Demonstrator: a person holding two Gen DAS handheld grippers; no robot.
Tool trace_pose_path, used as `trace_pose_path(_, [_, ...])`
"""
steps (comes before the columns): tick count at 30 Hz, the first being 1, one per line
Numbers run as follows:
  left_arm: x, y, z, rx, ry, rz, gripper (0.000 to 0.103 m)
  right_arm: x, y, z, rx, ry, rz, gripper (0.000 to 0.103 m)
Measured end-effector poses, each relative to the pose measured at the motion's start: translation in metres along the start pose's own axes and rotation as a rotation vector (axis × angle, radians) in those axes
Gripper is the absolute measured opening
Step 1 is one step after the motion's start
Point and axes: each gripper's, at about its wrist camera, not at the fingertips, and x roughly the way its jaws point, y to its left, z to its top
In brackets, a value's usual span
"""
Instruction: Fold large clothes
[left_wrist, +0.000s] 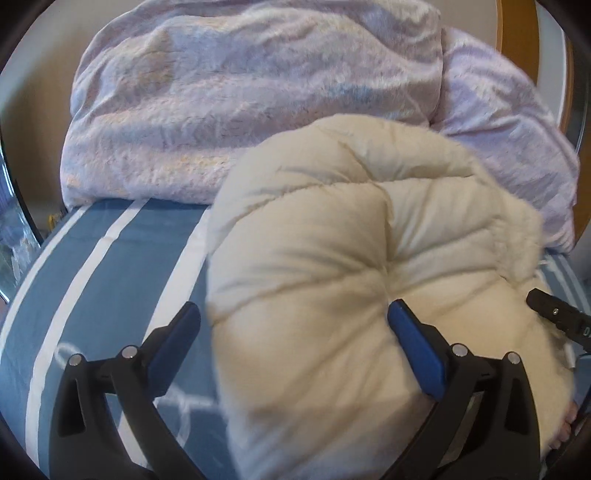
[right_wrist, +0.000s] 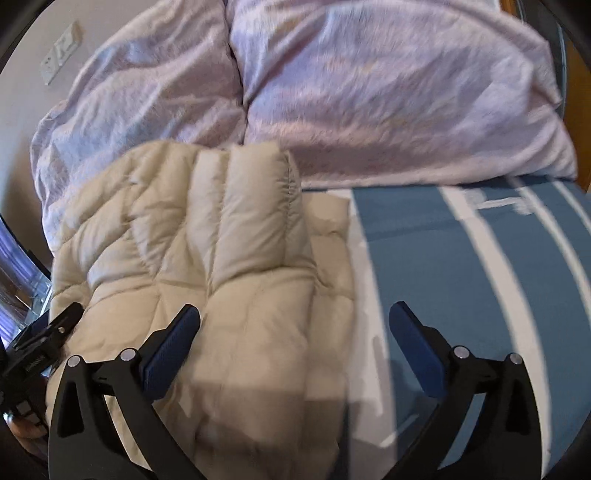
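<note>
A cream quilted puffer jacket (left_wrist: 351, 266) lies bunched on the blue-and-white striped bed sheet (left_wrist: 122, 266). My left gripper (left_wrist: 293, 325) is open, its jaws spread wide just above the jacket's near left edge, holding nothing. The jacket also shows in the right wrist view (right_wrist: 221, 258), folded with a padded panel on top. My right gripper (right_wrist: 293, 325) is open and empty above the jacket's right edge and the sheet (right_wrist: 461, 258). Part of the other gripper shows at the right edge in the left wrist view (left_wrist: 557, 314) and at the left edge in the right wrist view (right_wrist: 40, 350).
A large fluffy lilac blanket (left_wrist: 258, 96) is heaped at the back of the bed, touching the jacket; it also fills the back of the right wrist view (right_wrist: 369, 92). A wooden frame (left_wrist: 517, 37) stands at the far right. A wall socket (right_wrist: 61, 51) is on the left wall.
</note>
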Motion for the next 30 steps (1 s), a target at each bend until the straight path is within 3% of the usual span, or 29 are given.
trace_pose_path(4, [-0.044, 0.014, -0.017, -0.034, -0.005, -0.035, 0.101, -0.04, 0.003, -0.014, -0.041, -0.022, -0.07, 0.102])
trace_pose_path(10, [-0.095, 0.023, -0.056, -0.027, 0.03, -0.019, 0.101, -0.086, 0.015, -0.048, -0.092, -0.034, -0.115, 0.102])
trace_pose_path(20, [-0.168, 0.034, -0.12, -0.1, 0.039, -0.053, 0.101, -0.149, 0.03, -0.1, -0.1, -0.01, -0.024, 0.102])
trace_pose_path(30, [-0.216, 0.02, -0.143, -0.074, 0.075, -0.069, 0.101, -0.196, 0.032, -0.132, -0.092, 0.032, 0.003, 0.102])
